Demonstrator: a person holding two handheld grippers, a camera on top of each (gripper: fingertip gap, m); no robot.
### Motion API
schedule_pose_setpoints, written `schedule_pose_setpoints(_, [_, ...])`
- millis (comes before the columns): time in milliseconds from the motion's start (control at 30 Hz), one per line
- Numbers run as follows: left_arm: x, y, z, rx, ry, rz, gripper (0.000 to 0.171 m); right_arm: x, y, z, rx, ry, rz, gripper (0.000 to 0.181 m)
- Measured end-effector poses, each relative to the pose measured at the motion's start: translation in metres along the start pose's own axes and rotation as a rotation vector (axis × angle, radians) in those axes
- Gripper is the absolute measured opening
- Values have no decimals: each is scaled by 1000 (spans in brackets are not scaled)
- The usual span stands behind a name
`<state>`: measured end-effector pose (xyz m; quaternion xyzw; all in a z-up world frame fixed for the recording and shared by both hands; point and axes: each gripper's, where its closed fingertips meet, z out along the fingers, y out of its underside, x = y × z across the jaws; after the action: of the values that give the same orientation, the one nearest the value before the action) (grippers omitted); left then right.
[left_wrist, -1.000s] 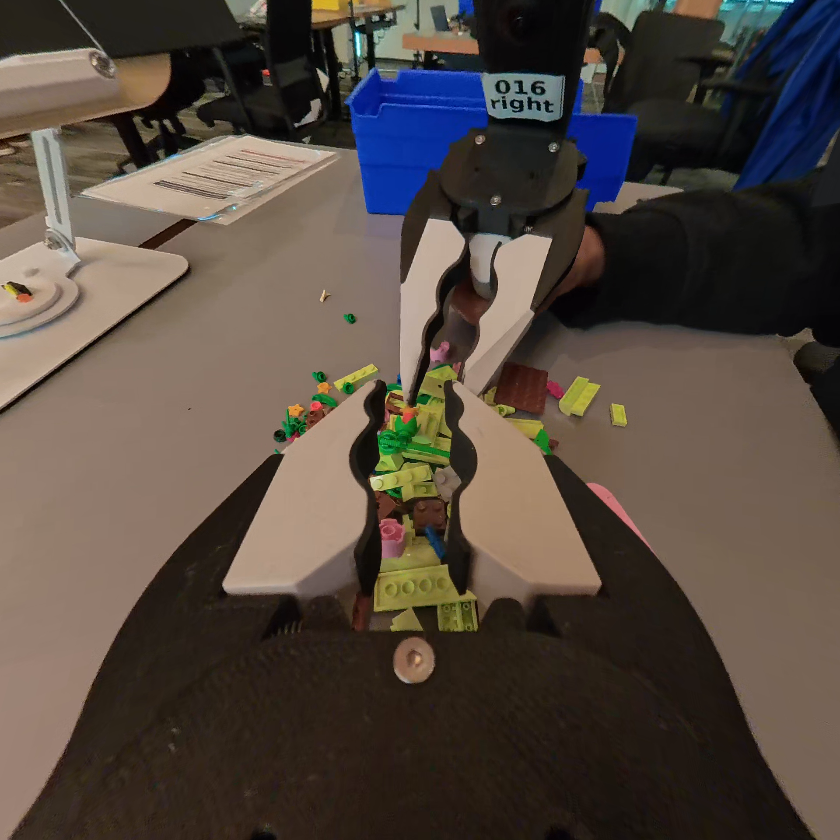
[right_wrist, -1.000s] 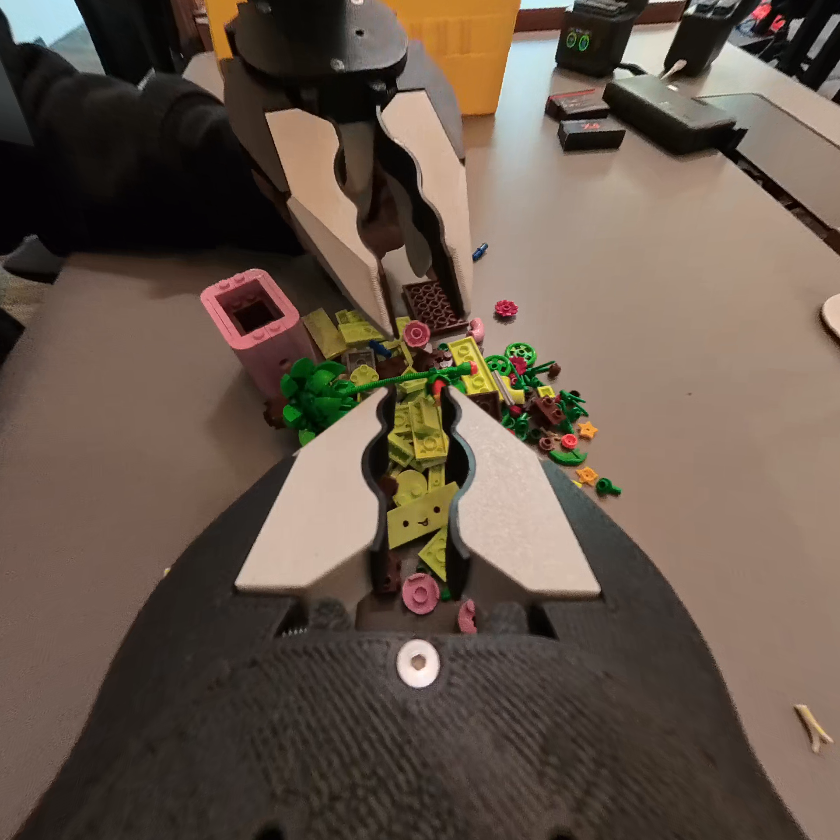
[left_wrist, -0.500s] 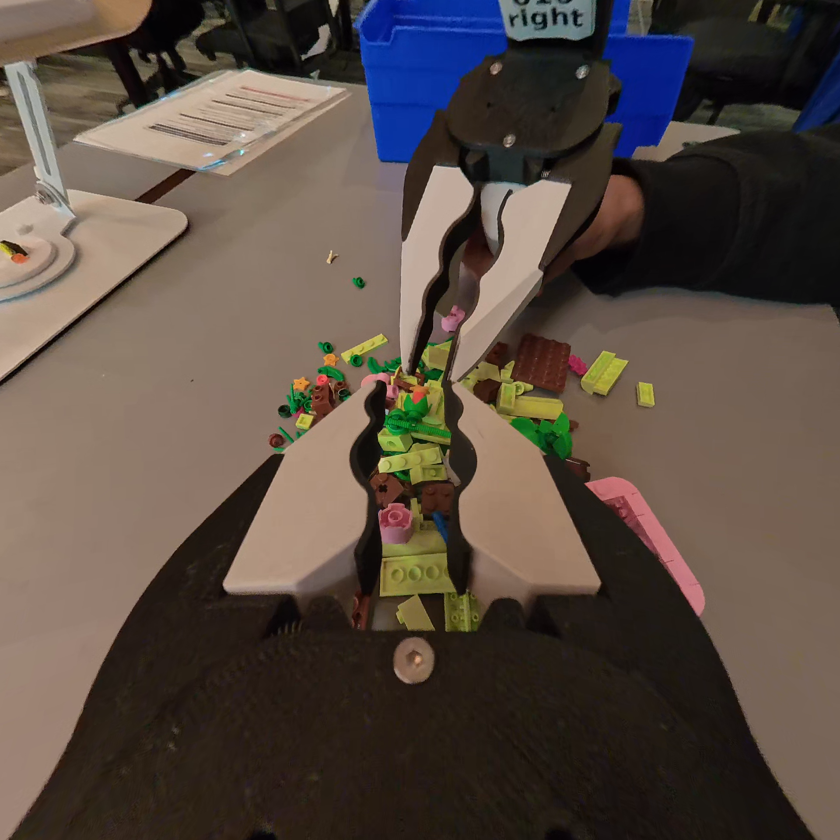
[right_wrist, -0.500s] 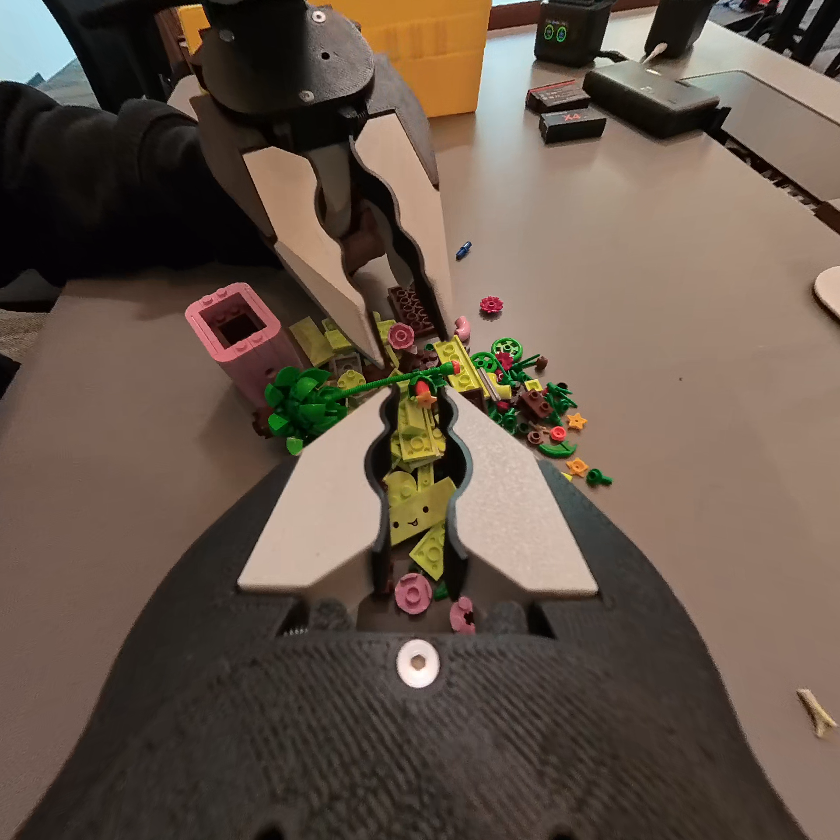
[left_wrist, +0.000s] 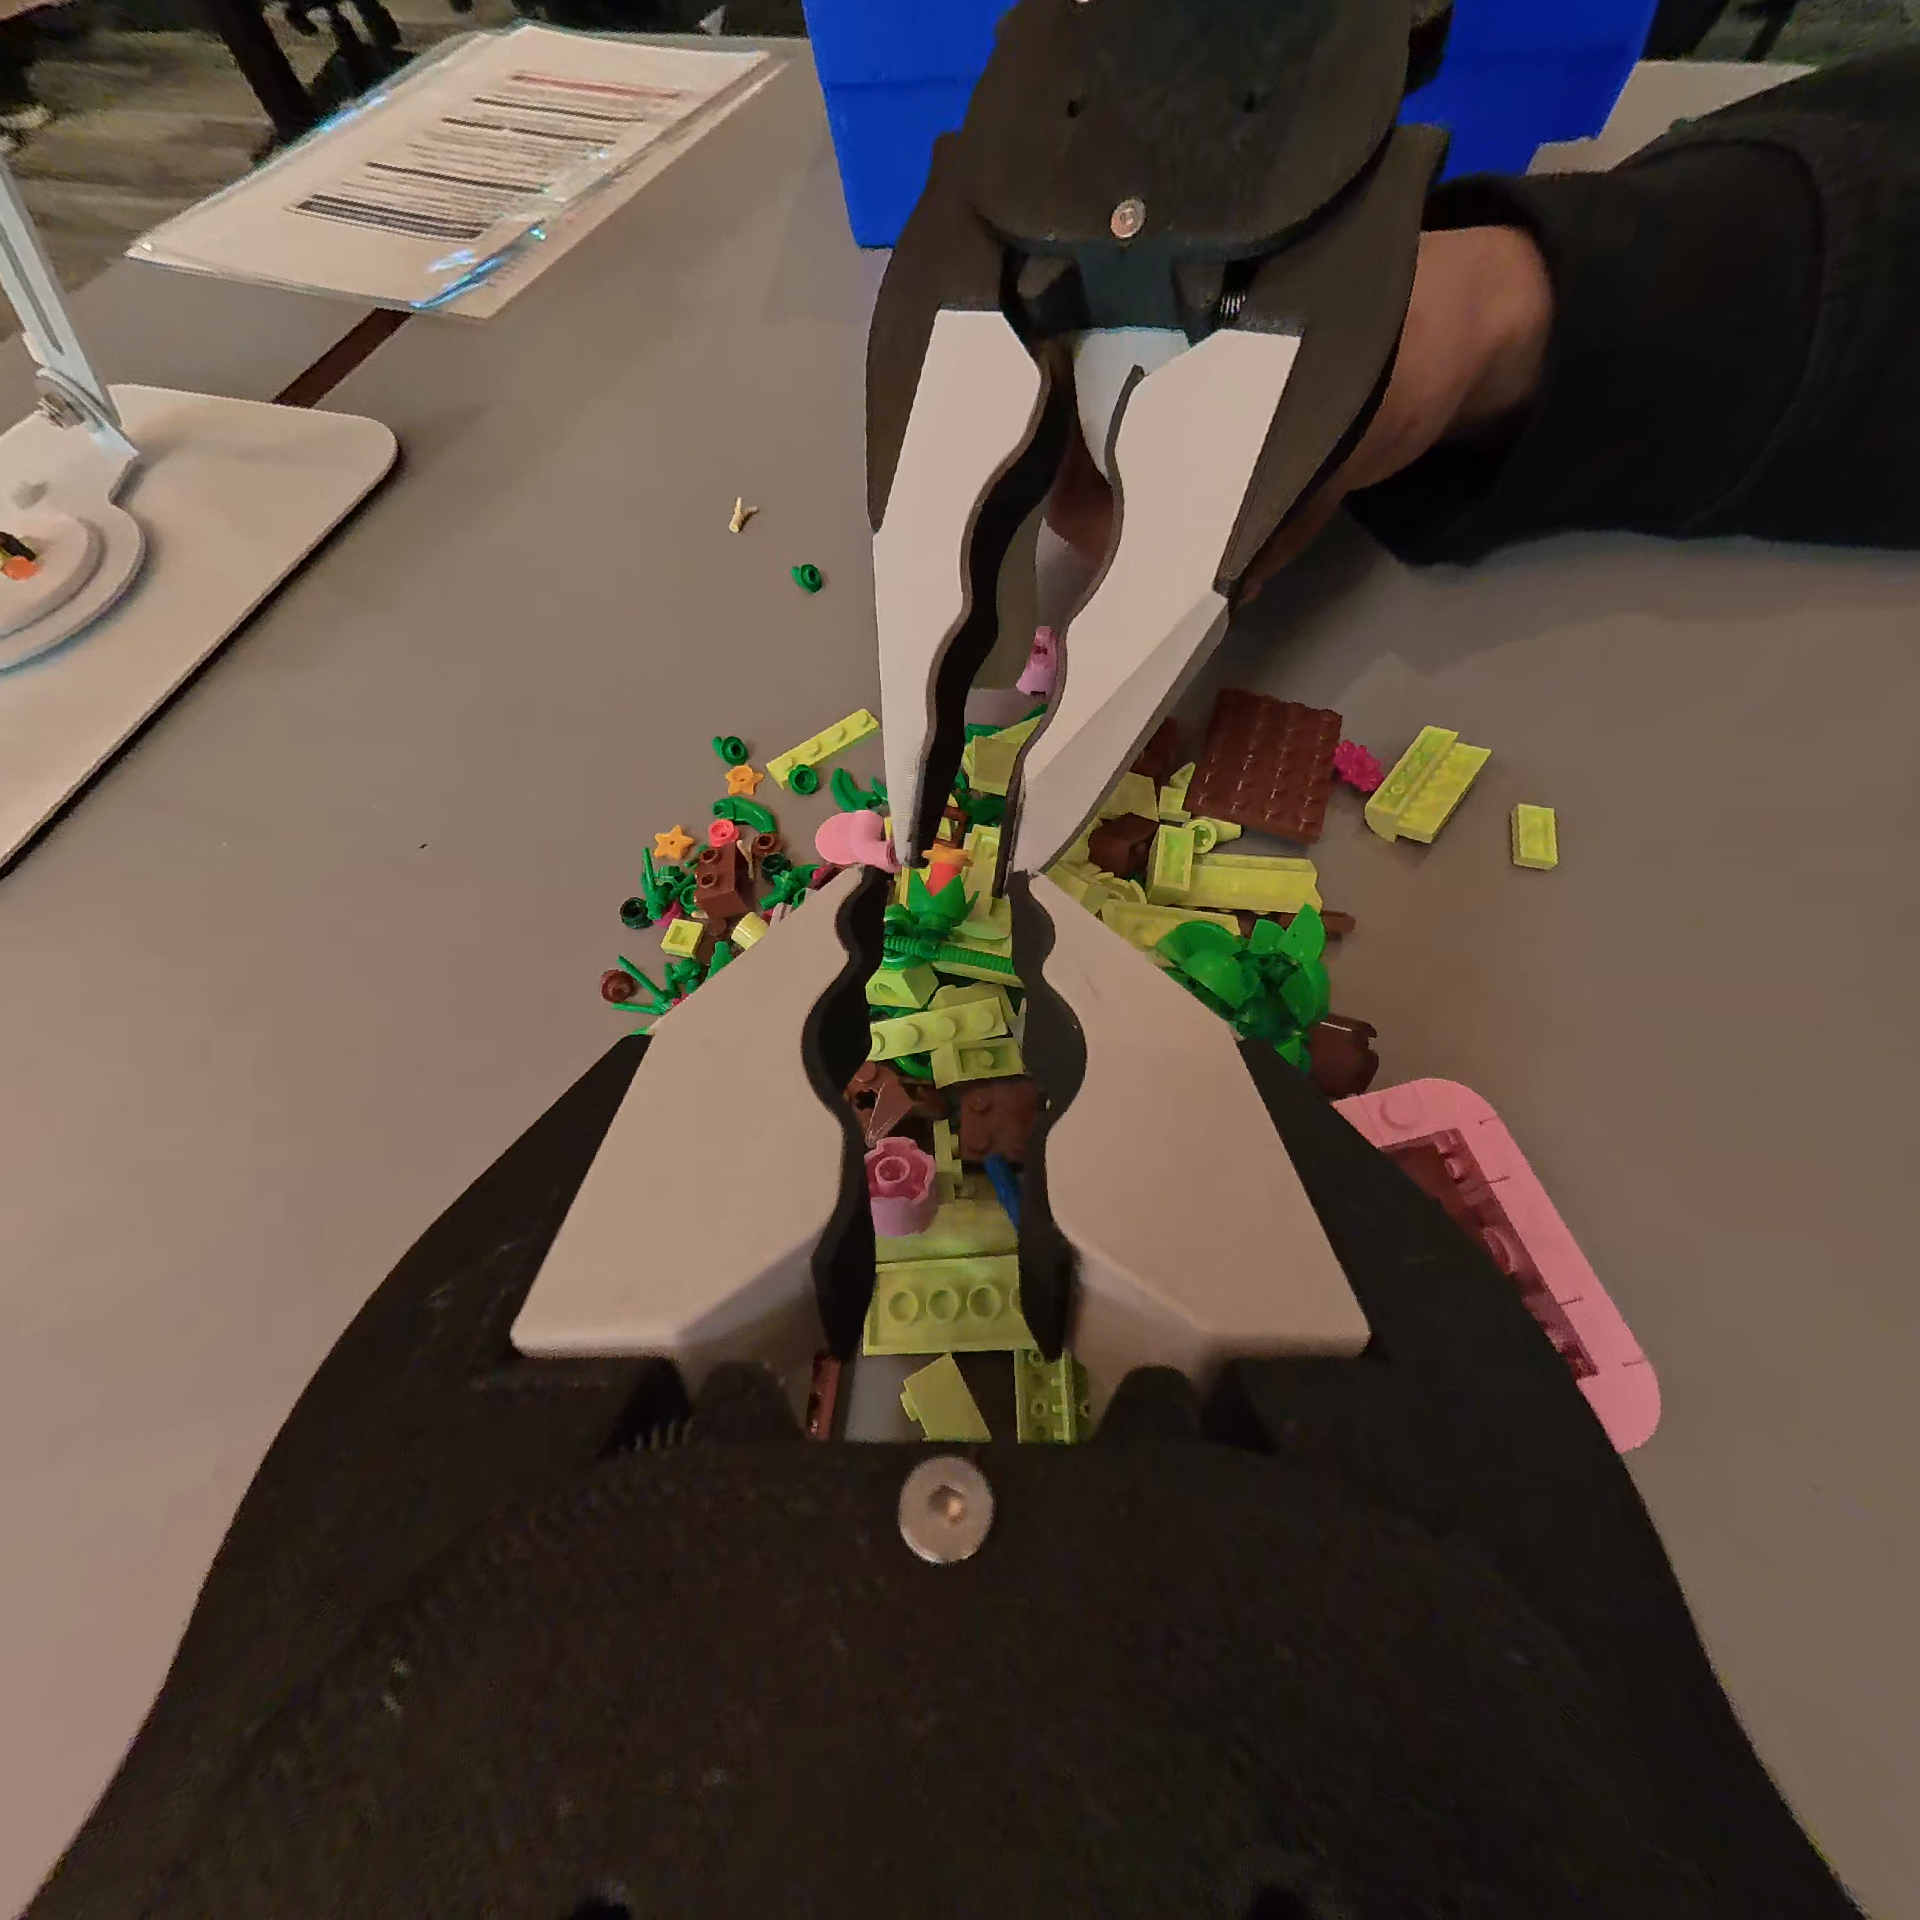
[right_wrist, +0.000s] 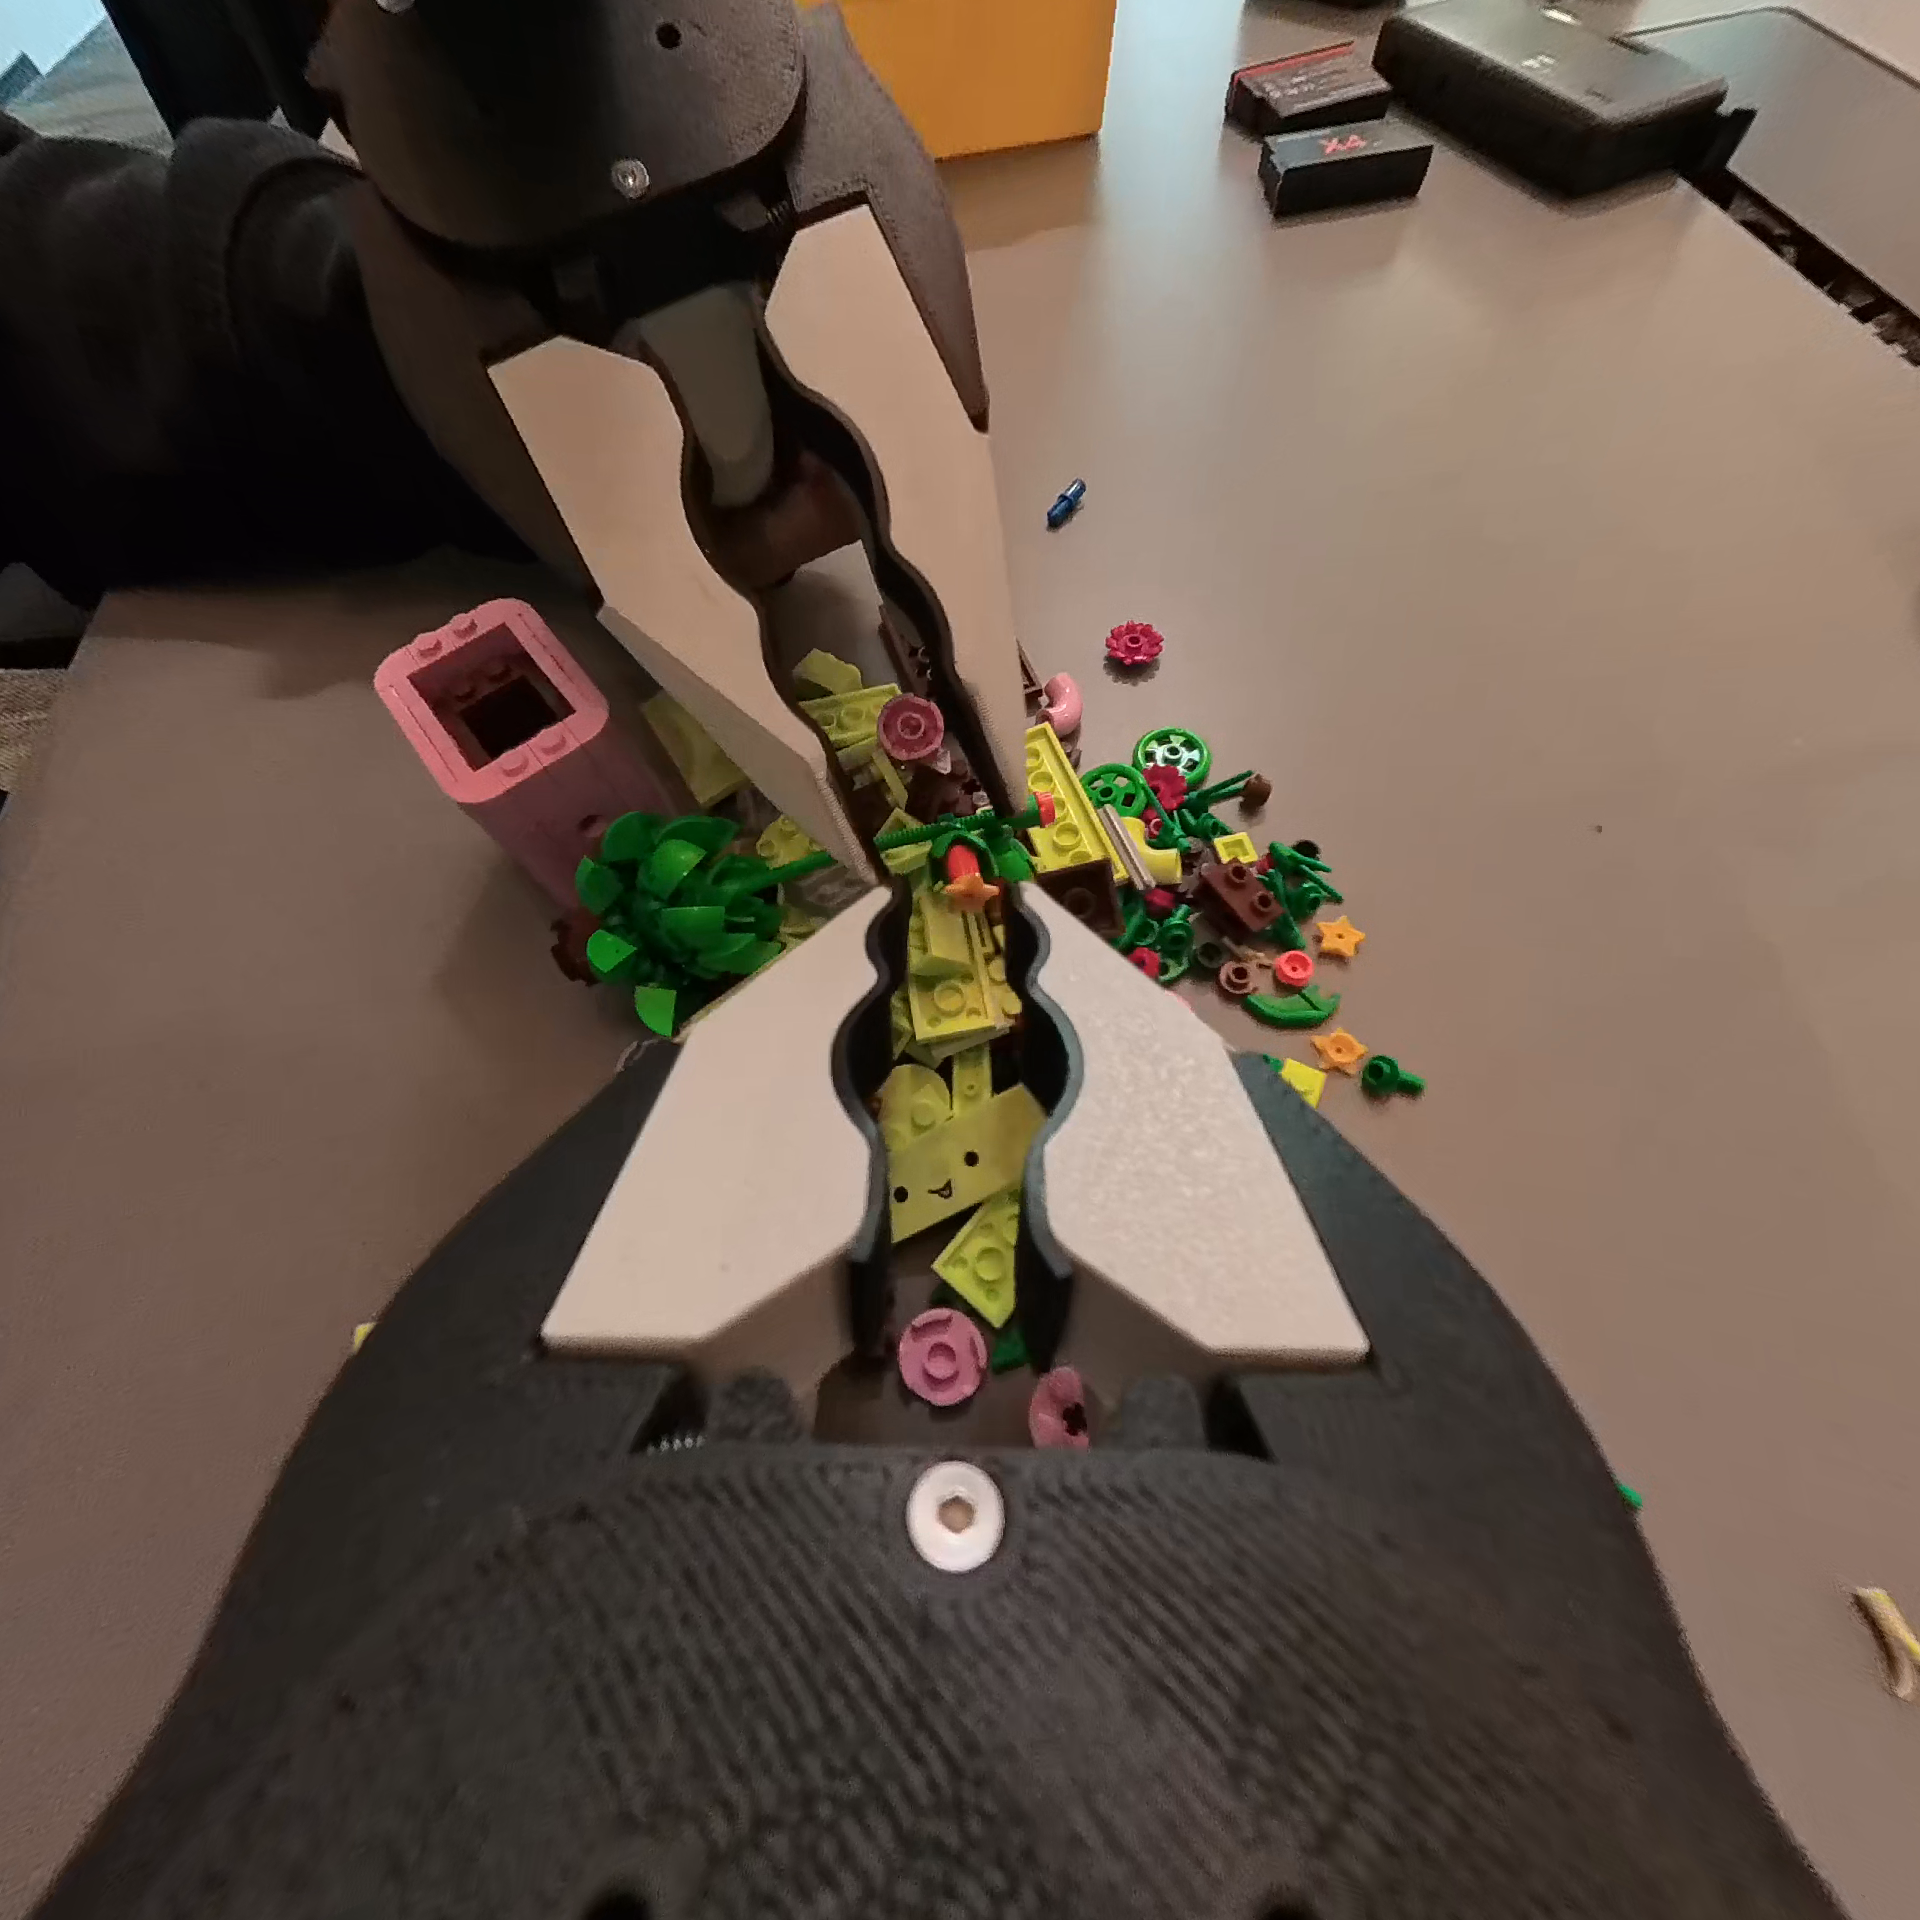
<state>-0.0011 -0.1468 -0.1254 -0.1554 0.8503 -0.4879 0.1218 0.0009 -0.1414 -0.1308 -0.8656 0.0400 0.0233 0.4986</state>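
A pile of small toy bricks (left_wrist: 1195, 883) lies on the grey table (left_wrist: 416, 831): lime plates, brown pieces, green leaves, tiny flowers. My left gripper (left_wrist: 943, 883) is open with a narrow gap, tips low over the pile. My right gripper (right_wrist: 954, 891) faces it, open just as narrowly, and the two pairs of tips almost meet. Between them lies a green stem with a red bud and an orange star (right_wrist: 966, 868), which also shows in the left wrist view (left_wrist: 940, 883); neither gripper holds it. A green leafy plant (right_wrist: 675, 904) and a hollow pink block (right_wrist: 499, 727) lie beside the pile.
A blue bin (left_wrist: 904, 125), a sheet of paper (left_wrist: 468, 156) and a white lamp base (left_wrist: 156, 520) stand behind the pile in the left wrist view. The right wrist view has a yellow box (right_wrist: 987, 73), black boxes (right_wrist: 1340, 156) and a loose blue pin (right_wrist: 1065, 502). Only a small space, under 4 cm, lies between the two pairs of fingers. From either gripper's tips it is about 10 cm to the hollow pink block (right_wrist: 499, 727).
Both grippers have moved toward each other and lower over the pile, so their tips now nearly meet. Their jaw gaps look unchanged.
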Motion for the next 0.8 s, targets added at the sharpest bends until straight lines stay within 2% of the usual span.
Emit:
schedule_pose_setpoints(133, [2,1,0,-8,11,1,24,-2,-1,-1,7,2,-20,7])
schedule_pose_setpoints(333, [7,3,1,-17,31,31,25,-5,-7,-6,58,-14,-31,6])
schedule_pose_setpoints(400, [9,3,1,-19,34,44,23,-7,-8,-7,64,-21,-43,6])
schedule_pose_setpoints(500, [9,4,1,-24,23,62,11,-9,-7,-6,58,-20,-63,6])
schedule_pose_setpoints(800, [10,4,2,-21,10,118,10,-10,-8,-7,69,-28,-62,11])
